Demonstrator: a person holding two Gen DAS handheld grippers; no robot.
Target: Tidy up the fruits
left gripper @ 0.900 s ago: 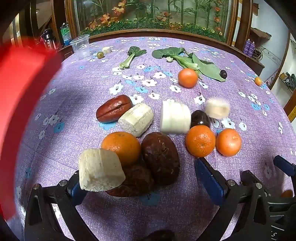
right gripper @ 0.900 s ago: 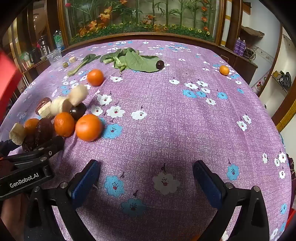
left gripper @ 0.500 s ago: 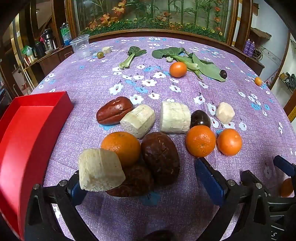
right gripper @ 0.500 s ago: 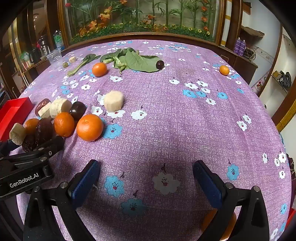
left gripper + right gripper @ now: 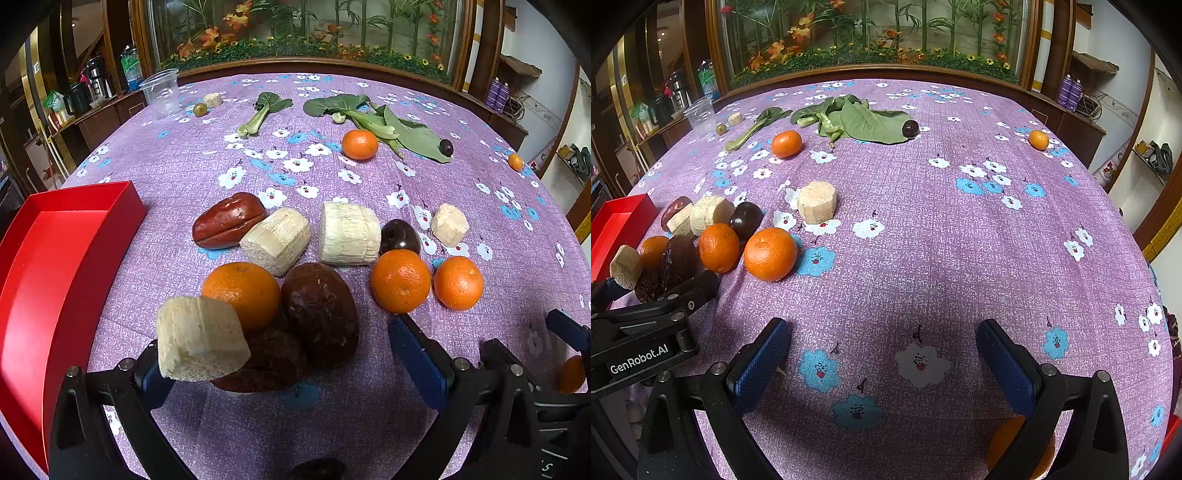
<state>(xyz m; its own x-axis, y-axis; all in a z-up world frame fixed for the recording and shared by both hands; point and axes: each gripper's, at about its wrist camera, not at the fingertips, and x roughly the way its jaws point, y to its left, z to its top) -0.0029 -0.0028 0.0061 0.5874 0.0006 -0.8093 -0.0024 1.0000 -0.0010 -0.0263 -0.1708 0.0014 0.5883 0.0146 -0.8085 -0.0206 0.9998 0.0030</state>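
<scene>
The left wrist view sits low over the near edge of the purple tablecloth [image 5: 184, 155], looking toward the glass plant case at the far side, close to a cluster of fruit with the red tray [image 5: 55, 266] on its left. The right wrist view faces the same way from further right, over open cloth. Both show the same cluster, including the two oranges [image 5: 400, 280] [image 5: 770, 254], and the leafy greens [image 5: 388, 125] [image 5: 864, 120].
</scene>
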